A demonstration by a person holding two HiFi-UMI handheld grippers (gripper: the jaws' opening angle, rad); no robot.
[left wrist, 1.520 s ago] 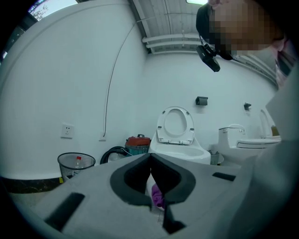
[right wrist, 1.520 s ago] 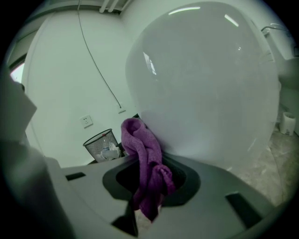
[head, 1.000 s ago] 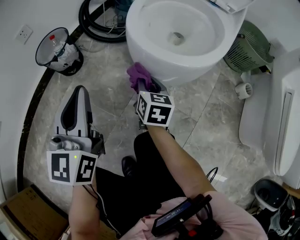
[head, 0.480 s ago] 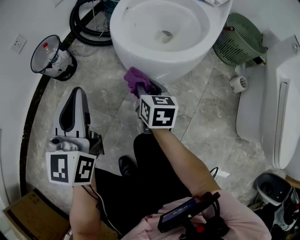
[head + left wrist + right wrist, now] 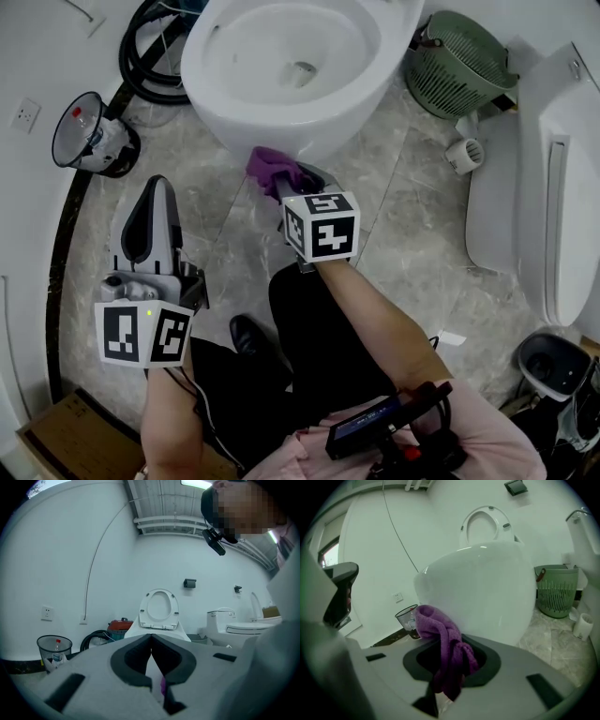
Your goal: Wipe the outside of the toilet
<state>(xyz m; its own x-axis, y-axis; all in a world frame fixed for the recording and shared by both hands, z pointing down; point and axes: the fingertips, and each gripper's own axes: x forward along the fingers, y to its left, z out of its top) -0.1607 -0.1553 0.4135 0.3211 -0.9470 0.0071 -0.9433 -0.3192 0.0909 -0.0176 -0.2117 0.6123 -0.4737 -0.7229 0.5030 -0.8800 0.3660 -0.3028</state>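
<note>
My right claw (image 5: 292, 183) is clamped on the purple cloth (image 5: 270, 164). The cloth's tail is buried between the jaws. Its long axis points to 11 o'clock, at the toilet's (image 5: 230, 127) outer wall, at the bowl's 6 o'clock edge. I cannot confirm contact. The toilet's rear is cut off. My left claw (image 5: 155, 211) has its jaws together, empty.

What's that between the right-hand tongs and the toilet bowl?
A purple cloth, clamped in the right tongs, sits between them and the outside of the toilet. The right gripper view shows it clearest.
</note>
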